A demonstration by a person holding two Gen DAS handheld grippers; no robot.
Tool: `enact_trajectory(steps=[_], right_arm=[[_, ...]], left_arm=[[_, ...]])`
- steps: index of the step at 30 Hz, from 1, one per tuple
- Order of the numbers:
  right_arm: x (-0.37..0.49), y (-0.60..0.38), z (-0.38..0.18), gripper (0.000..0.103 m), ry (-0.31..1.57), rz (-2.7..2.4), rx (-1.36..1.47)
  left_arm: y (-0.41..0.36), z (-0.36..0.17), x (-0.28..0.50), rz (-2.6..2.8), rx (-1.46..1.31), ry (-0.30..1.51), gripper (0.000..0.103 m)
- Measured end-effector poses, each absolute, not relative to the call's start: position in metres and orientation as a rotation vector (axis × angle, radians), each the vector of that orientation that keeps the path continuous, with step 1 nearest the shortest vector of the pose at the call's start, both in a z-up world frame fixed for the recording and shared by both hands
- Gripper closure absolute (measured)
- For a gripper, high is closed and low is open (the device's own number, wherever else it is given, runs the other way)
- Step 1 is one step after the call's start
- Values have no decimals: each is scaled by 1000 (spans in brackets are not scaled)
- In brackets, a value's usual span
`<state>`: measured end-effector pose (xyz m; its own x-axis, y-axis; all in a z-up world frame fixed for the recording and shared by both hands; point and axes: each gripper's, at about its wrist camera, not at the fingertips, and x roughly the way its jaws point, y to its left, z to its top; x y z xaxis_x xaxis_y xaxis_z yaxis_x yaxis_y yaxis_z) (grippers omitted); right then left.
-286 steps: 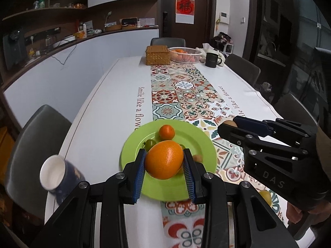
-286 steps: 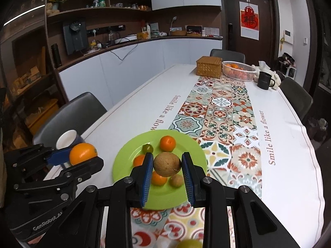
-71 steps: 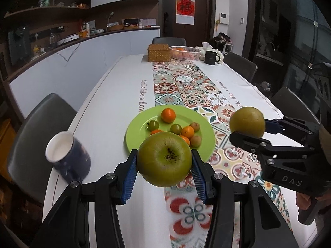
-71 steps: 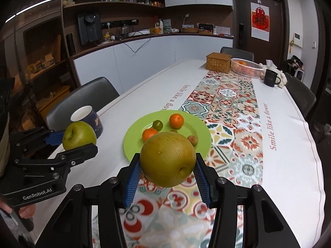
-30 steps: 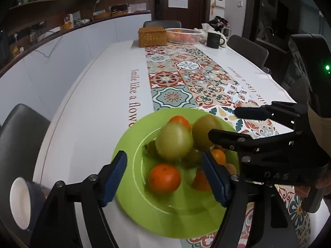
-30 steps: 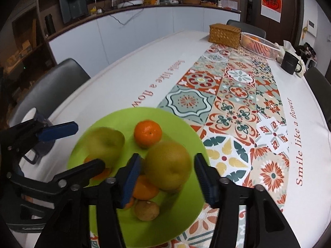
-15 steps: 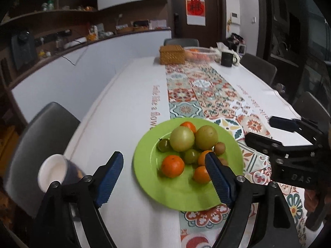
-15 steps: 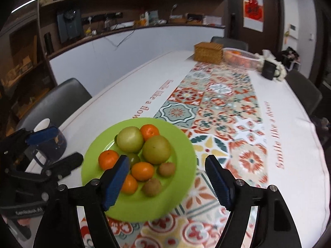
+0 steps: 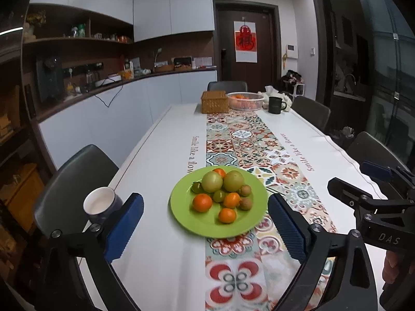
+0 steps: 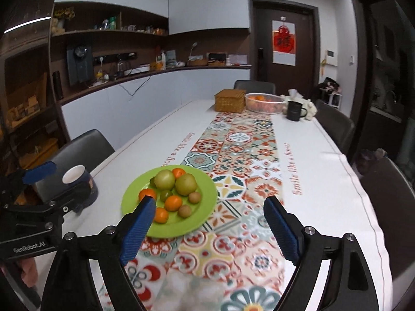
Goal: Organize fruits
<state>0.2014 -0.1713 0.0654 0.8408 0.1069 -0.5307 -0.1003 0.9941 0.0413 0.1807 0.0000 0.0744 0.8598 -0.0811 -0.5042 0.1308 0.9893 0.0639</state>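
Note:
A green plate (image 9: 249,223) (image 10: 205,212) on the table holds several fruits: a green apple (image 9: 212,182) (image 10: 165,179), a yellow-green pear (image 9: 233,180) (image 10: 186,184), small oranges (image 9: 202,202), small green fruits and brown kiwis (image 9: 245,203). My left gripper (image 9: 205,223) is open and empty, raised above the table just short of the plate. My right gripper (image 10: 210,223) is open and empty, raised to the right of the plate; it also shows at the right of the left wrist view (image 9: 363,181).
A dark mug with a white inside (image 9: 99,203) (image 10: 77,178) stands left of the plate by the table edge. At the far end are a wicker box (image 9: 214,101), a white fruit basket (image 9: 245,101) and a black mug (image 9: 275,105). Chairs surround the table.
Both grippers have let go of the green apple and the pear, which now lie on the plate. Both have since pulled back and up, jaws wide open.

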Motion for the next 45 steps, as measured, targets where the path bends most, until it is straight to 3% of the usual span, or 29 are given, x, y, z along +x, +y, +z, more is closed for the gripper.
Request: enact_trajectory(steps=[19,45], right_arm=[[86,-179,63,15,503,65,9],[48,-177,51,14,510,89,13]], left_arm=[[-10,78,78,-120,103,467,0],[-7,66,39,-111,76,483,0]])
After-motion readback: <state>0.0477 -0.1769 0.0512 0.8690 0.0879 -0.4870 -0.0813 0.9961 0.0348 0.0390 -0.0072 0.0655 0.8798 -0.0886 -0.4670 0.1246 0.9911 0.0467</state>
